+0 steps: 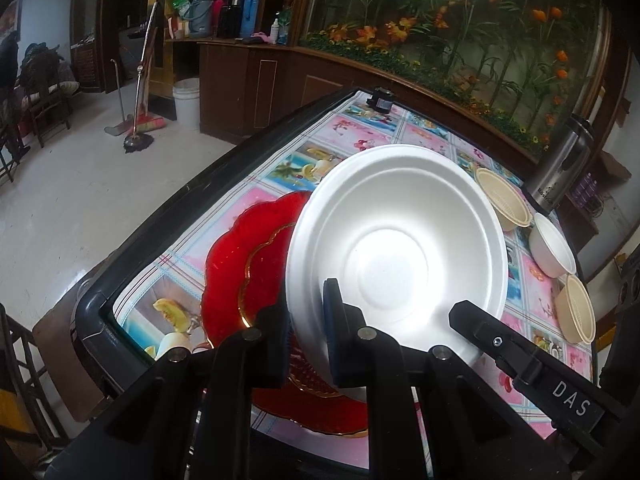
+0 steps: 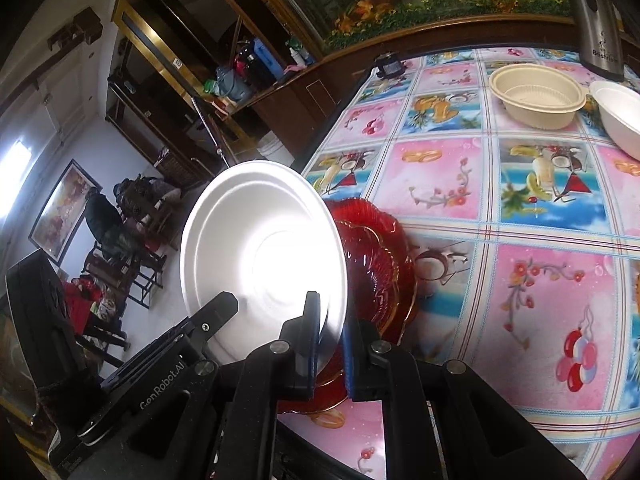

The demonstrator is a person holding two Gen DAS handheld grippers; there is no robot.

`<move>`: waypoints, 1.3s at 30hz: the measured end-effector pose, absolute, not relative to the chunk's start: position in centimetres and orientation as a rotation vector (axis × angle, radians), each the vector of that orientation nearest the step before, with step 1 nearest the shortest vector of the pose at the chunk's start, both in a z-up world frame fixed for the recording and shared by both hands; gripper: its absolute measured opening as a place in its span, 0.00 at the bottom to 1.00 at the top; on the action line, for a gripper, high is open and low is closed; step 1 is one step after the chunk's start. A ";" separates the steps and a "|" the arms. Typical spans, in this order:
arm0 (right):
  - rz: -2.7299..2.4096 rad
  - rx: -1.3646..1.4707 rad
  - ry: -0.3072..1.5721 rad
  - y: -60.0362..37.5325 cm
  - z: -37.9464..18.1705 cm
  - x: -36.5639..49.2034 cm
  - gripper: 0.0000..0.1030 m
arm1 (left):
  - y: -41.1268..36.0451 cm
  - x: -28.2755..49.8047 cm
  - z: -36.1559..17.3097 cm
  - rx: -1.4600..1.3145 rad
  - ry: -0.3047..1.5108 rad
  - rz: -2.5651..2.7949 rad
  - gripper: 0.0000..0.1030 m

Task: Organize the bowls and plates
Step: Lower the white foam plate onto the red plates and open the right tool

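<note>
White foam makes up the plate (image 1: 396,248) held by both grippers at once: the left gripper (image 1: 308,344) has its fingers closed on the near rim, and the right gripper (image 2: 330,354) pinches the rim edge between its blue-padded fingers in the same way. The plate is tilted steeply, close to standing on edge, with its hollow face turned toward each camera and its rim lifted off the desk (image 2: 520,280). Directly behind and beneath it lies a red glass plate (image 1: 244,256) with a scalloped, gold-trimmed edge, flat on the patterned tablecloth near the desk's left edge; whether the white plate touches it cannot be told. Well apart, toward the far right of the desk, sit three bowls in a row: a beige bowl (image 2: 536,96), a white bowl (image 2: 620,120) just beside it, and another beige bowl (image 1: 576,308) nearer in the left wrist view. A steel kettle (image 1: 560,164) stands upright behind the bowls at the desk's far corner.
</note>
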State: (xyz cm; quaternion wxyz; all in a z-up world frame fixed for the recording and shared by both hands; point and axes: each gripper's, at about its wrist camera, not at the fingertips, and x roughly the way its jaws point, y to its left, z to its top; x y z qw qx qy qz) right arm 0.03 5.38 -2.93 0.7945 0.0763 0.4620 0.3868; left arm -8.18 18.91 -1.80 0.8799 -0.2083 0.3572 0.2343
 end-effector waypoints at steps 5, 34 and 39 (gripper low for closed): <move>0.833 0.157 1.016 5.9 -3.5 -0.2 0.09 | 19.1 -8.3 -2.4 -0.440 0.769 0.499 0.12; 0.847 0.134 1.078 6.7 -4.5 -0.4 0.09 | 19.9 -9.3 -3.2 -0.477 0.810 0.505 0.12; 0.842 0.128 1.074 6.8 -4.4 -0.6 0.09 | 20.0 -9.3 -3.4 -0.481 0.820 0.497 0.12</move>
